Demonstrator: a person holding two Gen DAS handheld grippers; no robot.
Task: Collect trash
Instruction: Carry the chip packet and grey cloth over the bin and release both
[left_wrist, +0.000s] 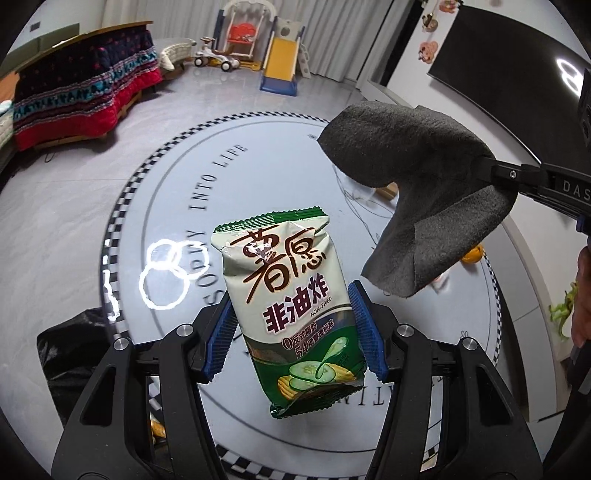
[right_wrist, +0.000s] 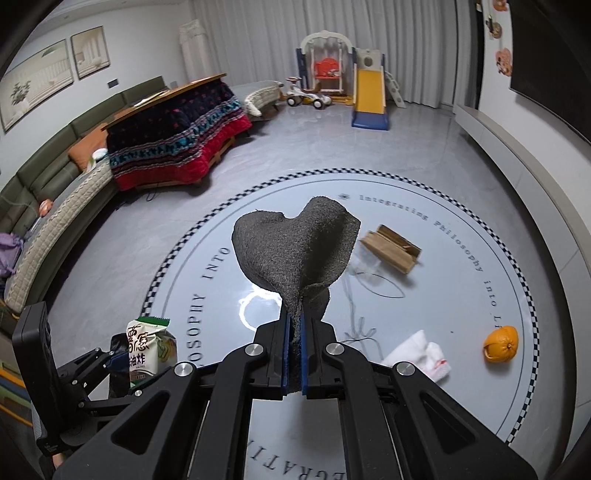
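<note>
**Both grippers hold trash above a round floor mat**

The left gripper, angled downward, pinches a green-and-white snack bag between its blue pads, held above the mat. The right gripper, also tilted down, has its jaws pressed together on a grey cloth. An orange, white tissue and cardboard piece lie toward the mat's right edge.

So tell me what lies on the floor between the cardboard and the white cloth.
Only a thin dark string on bare floor, in the right wrist view.
</note>
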